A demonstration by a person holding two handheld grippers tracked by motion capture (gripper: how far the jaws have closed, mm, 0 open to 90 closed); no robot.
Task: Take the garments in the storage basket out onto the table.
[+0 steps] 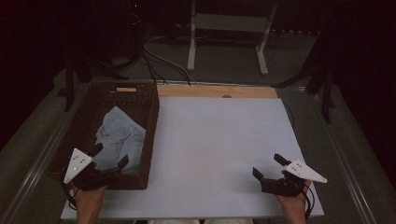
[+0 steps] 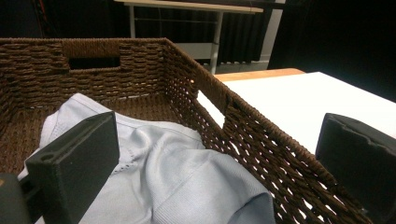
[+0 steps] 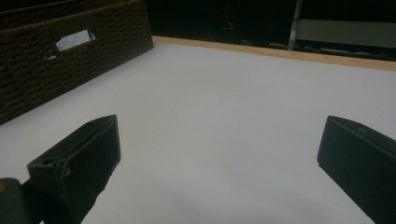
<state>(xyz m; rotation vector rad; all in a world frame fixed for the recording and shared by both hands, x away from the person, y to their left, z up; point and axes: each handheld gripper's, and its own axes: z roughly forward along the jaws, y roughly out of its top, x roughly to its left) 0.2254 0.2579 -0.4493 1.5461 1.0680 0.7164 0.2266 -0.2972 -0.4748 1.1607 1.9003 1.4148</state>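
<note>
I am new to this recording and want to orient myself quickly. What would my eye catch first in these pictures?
First, the dark brown wicker basket at the left edge of the white table, with a crumpled pale blue garment lying inside it. The left gripper hangs open over the basket's near end, just above that cloth. The right gripper is open too, over the bare near right part of the table.

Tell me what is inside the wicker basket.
The wicker basket holds a crumpled light blue garment. Bare woven floor shows at the far end; anything beneath the cloth is hidden.
</note>
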